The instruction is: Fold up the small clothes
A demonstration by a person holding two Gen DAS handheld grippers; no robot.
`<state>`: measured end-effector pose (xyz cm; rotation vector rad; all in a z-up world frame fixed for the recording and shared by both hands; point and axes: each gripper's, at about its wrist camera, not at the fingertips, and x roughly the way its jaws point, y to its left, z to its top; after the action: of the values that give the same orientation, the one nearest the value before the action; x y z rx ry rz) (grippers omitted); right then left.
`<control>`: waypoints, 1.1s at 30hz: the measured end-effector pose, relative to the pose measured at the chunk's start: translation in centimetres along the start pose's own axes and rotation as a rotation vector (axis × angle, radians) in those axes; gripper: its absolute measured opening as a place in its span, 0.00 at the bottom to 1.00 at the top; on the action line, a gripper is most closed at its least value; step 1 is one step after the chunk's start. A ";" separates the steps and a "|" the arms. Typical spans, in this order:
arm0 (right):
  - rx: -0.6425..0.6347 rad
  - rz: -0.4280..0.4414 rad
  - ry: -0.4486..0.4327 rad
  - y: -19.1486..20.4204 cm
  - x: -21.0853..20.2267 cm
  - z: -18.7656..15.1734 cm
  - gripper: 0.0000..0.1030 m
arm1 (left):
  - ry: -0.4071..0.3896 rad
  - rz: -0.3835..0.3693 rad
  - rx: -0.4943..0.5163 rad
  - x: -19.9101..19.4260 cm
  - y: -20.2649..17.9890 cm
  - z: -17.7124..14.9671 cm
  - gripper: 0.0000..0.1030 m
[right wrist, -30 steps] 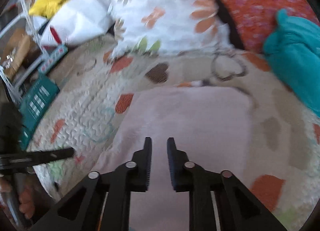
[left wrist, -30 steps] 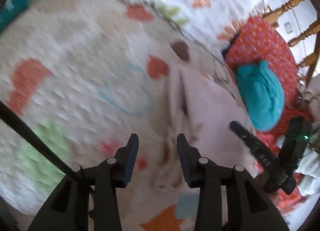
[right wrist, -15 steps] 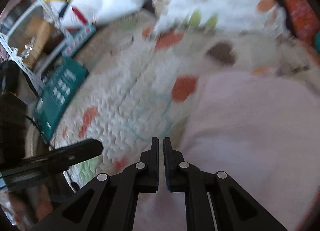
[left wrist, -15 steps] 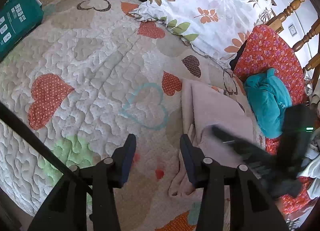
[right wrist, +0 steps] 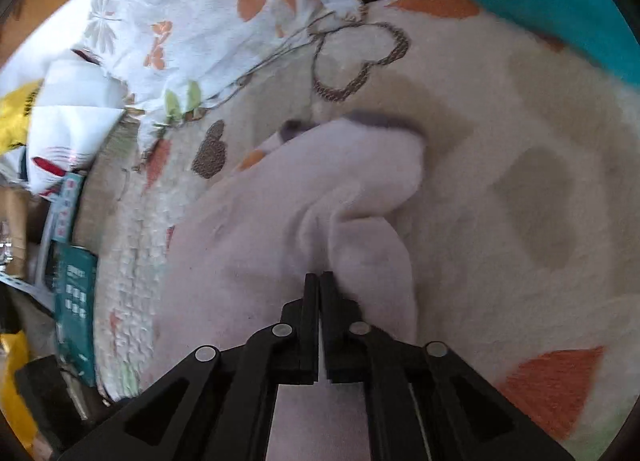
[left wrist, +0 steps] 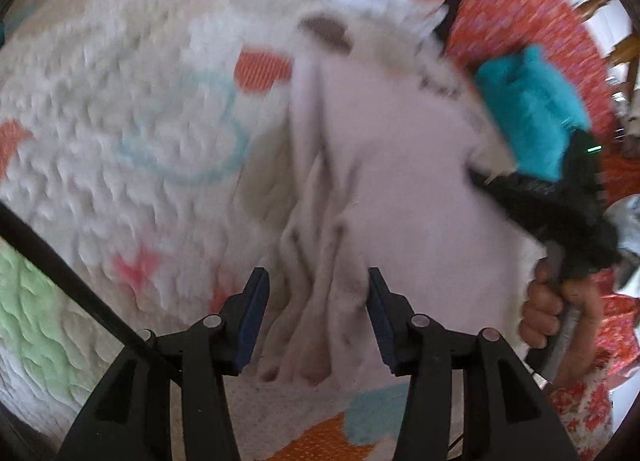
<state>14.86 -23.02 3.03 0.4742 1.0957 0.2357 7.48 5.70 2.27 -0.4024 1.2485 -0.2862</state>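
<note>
Looking down the left gripper (left wrist: 316,289), its two fingers are spread wide apart, hovering over the bunched-up near edge of the pale pink garment (left wrist: 400,181), not gripping anything as far as I can see. That shot is pretty blurry, so can't say if the tips touch the fabric.

Over on the right gripper (right wrist: 320,281), the two fingers are pinched together with a fold of that same pink garment (right wrist: 248,229) clamped between the tips. The cloth is pulled up into a ridge right at the pinch and one corner flops over toward the right. From the left camera you can see the right gripper (left wrist: 480,179) coming in from the right side, angled across the garment's far right edge, with the person's hand (left wrist: 556,301) wrapped around its handle.

One pink garment total, lying on the heart-pattern quilt (left wrist: 120,121) roughly in the middle of the bed.

Further back: one teal cloth bundle (left wrist: 532,109) sitting on a red floral cushion (left wrist: 520,9) toward the far right, and one white pillow with a leaf print (right wrist: 192,13) along the far edge. Off the left side of the bed there's a teal box (right wrist: 74,301) and a white bag (right wrist: 72,121).
</note>
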 end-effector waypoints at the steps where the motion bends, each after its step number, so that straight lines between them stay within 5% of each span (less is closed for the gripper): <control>1: -0.027 -0.026 -0.004 0.6 -0.1 0.0 0.00 | 0.001 -0.004 -0.010 0.2 0.1 0.0 0.49; 4: -0.123 -0.108 -0.024 2.7 -1.4 0.7 0.03 | -0.003 0.005 0.002 0.1 -0.3 -0.1 0.50; 9: -0.158 -0.117 -0.083 4.3 -1.9 3.4 0.03 | -0.009 0.026 0.019 0.2 -1.0 -0.1 0.53; 13: -0.157 -0.313 0.037 3.0 3.5 5.7 0.03 | -0.008 0.021 0.024 0.3 -0.9 0.1 0.53; 18: -0.217 -0.450 -0.057 3.6 4.5 9.4 0.03 | -0.009 0.030 0.050 0.3 -1.1 0.1 0.55; 20: -0.254 -0.532 -0.109 4.4 3.6 10.1 0.16 | -0.008 0.034 0.053 0.3 -1.2 0.1 0.56; 23: -0.251 -0.471 -0.165 4.9 0.5 9.4 0.27 | -0.009 0.040 0.060 0.3 -1.3 0.1 0.56; 29: -0.305 -0.285 -0.157 5.4 -6.0 2.3 0.28 | -0.080 0.039 0.081 -1.2 -1.6 -0.4 0.56; 33: -0.253 -0.046 -0.081 4.2 -8.5 -3.3 0.28 | -0.138 0.045 0.134 -2.7 -2.2 -1.1 0.56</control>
<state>8.30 -21.98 10.59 0.2301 0.9803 0.3081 5.65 4.68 5.29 -0.2739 1.0950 -0.2973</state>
